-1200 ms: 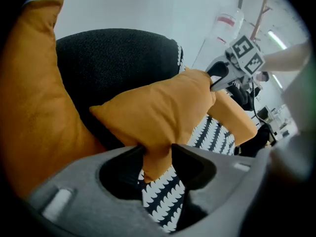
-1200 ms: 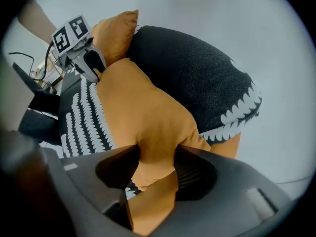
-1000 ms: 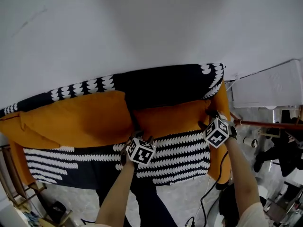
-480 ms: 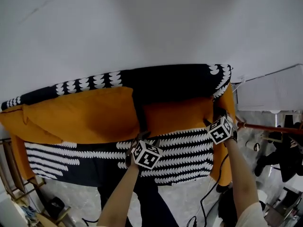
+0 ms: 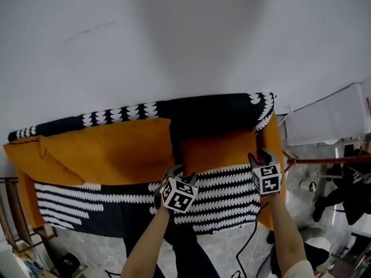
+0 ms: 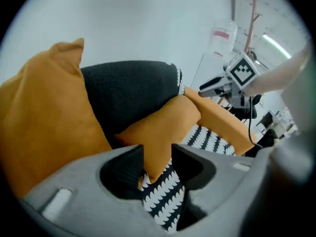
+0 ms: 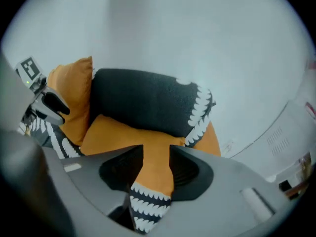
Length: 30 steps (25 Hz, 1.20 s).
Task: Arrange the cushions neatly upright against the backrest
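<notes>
We note small cushion (image 5: 217, 149) centre-right of frame, against backrest (image 5: 214, 112), long axis left-right. Grip: left hand-held gripper (image 5: 181, 171) half-closed, pinching lower-left corner; right hand-held gripper (image 5: 259, 155) jaws closing onto lower-right corner. Cushion lies straight ahead, spanning both; neither nearer.

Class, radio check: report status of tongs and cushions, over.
Left tongs clamped on small cushion, one corner. Right tongs closing on the other corner. Cushion tilted against backrest. Nothing blocking.

No legible txt, brands or nos. anywhere (just square patterns on marker cubes (image 5: 181, 194) (image 5: 267, 180))
</notes>
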Tool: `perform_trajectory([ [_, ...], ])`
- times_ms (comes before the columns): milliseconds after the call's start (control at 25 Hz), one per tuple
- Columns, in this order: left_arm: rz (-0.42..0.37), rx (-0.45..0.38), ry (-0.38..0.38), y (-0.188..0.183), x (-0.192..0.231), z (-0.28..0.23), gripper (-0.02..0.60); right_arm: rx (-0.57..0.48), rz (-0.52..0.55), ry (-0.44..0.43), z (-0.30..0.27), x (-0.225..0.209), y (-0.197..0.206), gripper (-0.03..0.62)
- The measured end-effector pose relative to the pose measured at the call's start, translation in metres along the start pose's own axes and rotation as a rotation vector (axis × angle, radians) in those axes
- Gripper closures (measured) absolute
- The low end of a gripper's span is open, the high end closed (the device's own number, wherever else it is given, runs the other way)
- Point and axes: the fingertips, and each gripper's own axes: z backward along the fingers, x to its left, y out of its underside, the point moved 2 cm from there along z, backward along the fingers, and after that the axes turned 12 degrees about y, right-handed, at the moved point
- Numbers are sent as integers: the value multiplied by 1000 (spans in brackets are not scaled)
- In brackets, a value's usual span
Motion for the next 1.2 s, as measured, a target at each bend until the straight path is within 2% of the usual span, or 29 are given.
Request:
perform_trajectory([
  [160, -5, -116, -16, -34, -12, 42, 396, -164, -154, 20, 60, 16, -40, 498],
  [280, -28, -226, -32, -62, -22, 83, 405, -275, -198, 24, 110, 35, -73, 540],
  [360, -50, -310, -53, -80, -27, 115, 448, -337, -208, 45, 144, 46, -95, 585],
  [520, -69, -462, -88, -105, -39, 192, 497, -434, -279, 66, 212, 65, -133, 585],
  [760, -57, -639, -150, -115, -40, 310, 577, -556, -352, 122, 306, 97, -181, 585],
  [1000, -108, -739, -183, -110, -41, 406, 577, -643, -393, 188, 379, 138, -215, 585],
  [1200, -138, -782, -203, -103, -39, 466, 577, -703, -434, 215, 425, 166, -240, 585],
])
